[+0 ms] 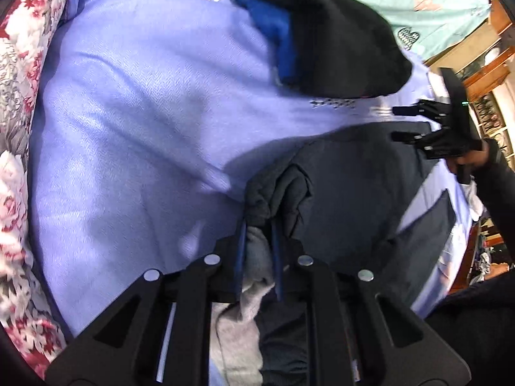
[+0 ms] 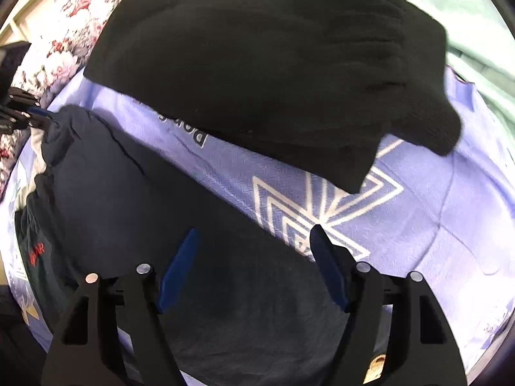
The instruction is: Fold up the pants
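Dark navy pants [image 1: 347,193] with a grey lining lie on a lilac bedspread [image 1: 145,122]. My left gripper [image 1: 259,225] is shut on a bunched edge of the pants and holds it up. My right gripper [image 2: 254,238] is open just above the flat navy pants [image 2: 154,225], with nothing between its blue fingers [image 2: 180,267]. It shows in the left wrist view [image 1: 399,124] at the right, open. The left gripper shows in the right wrist view [image 2: 35,115] at the far left, on the pants' edge.
A black knit garment [image 2: 257,64] lies on the bedspread [image 2: 450,225] beyond the pants; it also shows in the left wrist view [image 1: 328,32]. A floral quilt [image 1: 19,96] lies at the left. A mint sheet [image 1: 434,0] lies behind. Wooden shelves [image 1: 489,74] stand at the right.
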{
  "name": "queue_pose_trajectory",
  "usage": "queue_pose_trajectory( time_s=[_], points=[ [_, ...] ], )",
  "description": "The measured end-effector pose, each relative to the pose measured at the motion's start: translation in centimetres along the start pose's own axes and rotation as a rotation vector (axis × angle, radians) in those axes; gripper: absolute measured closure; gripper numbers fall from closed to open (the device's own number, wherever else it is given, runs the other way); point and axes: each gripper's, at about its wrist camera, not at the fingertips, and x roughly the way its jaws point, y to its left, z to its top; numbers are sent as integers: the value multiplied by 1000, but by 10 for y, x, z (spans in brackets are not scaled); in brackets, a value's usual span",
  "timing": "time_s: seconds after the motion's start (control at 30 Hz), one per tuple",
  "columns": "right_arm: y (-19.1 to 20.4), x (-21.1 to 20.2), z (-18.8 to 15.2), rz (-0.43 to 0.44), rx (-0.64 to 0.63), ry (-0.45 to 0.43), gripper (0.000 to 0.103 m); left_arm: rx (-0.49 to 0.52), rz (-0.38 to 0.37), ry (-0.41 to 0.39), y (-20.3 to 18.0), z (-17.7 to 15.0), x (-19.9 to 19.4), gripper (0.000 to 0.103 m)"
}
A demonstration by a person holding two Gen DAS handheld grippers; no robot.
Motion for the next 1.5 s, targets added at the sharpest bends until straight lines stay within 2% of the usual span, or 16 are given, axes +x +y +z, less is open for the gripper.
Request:
queue_pose_trajectory(
  time_s=[0.2, 0.27, 0.3, 0.37, 0.4, 0.43, 0.5, 0.63, 0.73, 0.93, 1.07, 1.2, 1.33, 1.5],
  points=[
    [21, 22, 14, 30, -60, 41, 33, -8, -29, -41, 0, -12, -25, 90],
    [31, 32, 24, 45, -84, 66, 43, -12, -45, -56, -4, -18, -29, 91],
    [34, 37, 25, 33, -110, 83, 54, -17, -50, -58, -4, -20, -30, 91],
    [38, 39, 28, 19, -131, 83, 62, -20, -59, -60, 0, -25, -34, 91],
    [38, 40, 32, 34, -123, 91, 72, -18, -61, -61, -2, -25, -33, 91],
    [39, 41, 34, 53, -115, 102, 90, -18, -64, -62, -3, -26, -33, 91],
    [39, 41, 37, 80, -108, 121, 97, -19, -63, -63, -4, -28, -34, 91],
    [46, 26, 41, 98, -69, 71, 99, -29, -45, -70, -3, -29, -37, 91],
    [53, -4, 36, 141, -18, -6, 99, -40, -36, -75, -2, -31, -44, 91],
    [78, -56, -25, 240, 32, -96, 99, -17, -46, -94, -16, -50, -62, 91],
    [72, -77, -74, 275, 57, -107, 99, -8, -48, -99, -28, -74, -75, 91],
    [84, -93, -115, 307, 101, -102, 99, -11, -33, -79, -36, -99, -81, 91],
    [94, -89, -150, 332, 148, -71, 98, -21, -26, -53, -39, -124, -82, 91],
    [114, -64, -181, 325, 188, -20, 98, -23, -13, -19, -44, -150, -70, 91]
  ],
)
